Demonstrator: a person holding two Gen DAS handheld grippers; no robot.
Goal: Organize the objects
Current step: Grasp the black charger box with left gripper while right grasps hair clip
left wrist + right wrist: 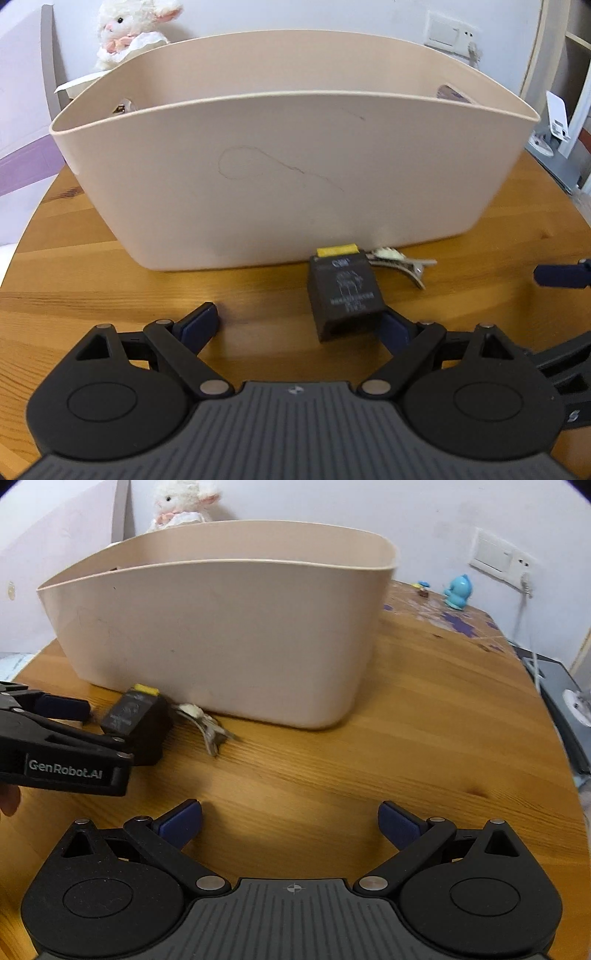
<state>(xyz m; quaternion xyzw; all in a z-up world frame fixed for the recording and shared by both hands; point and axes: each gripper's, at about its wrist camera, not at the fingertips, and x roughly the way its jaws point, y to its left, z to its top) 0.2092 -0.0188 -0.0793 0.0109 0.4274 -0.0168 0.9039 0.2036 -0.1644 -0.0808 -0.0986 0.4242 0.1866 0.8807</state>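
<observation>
Relay point(345, 295) before basket point(288, 177), clip point(402, 264) beside.

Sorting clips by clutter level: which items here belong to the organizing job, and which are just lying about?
Part of the job:
beige storage bin
black relay, lying between the open left tongs
metal hair clip
right tongs, open, empty

Lying about:
plush lamb
blue toy figure
wall socket

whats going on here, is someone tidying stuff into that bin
Looks that way. A person holds two grippers over a wooden table. The left gripper, jaws open, is around a small black relay block lying in front of the beige bin, not yet clamped. A metal hair clip lies just behind the block by the bin. The right gripper hovers open and empty.
</observation>
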